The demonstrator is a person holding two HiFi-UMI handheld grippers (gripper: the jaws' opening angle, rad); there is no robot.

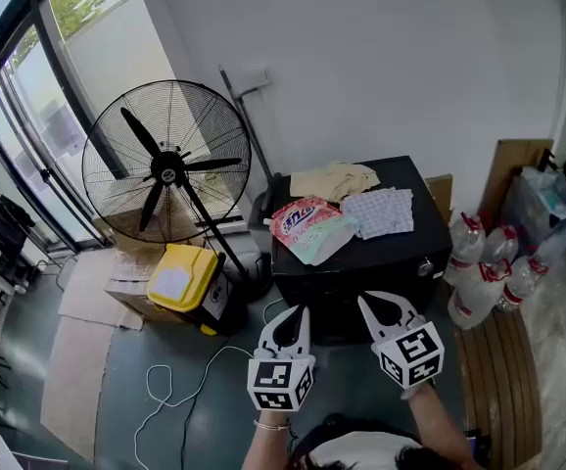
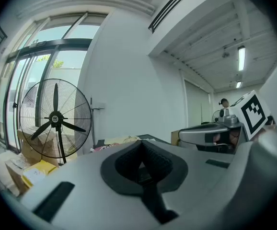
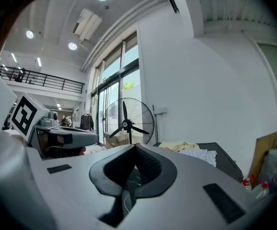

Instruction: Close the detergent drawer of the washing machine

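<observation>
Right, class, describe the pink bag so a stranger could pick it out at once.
Find the big standing fan, then the black cabinet to its right. Of three soft things on top, the bag lies front left: glossy pink, unlike the checked cloth and beige cloth.

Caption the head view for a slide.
Left gripper and right gripper, shut, face a black washing machine beside a pedestal fan.
</observation>
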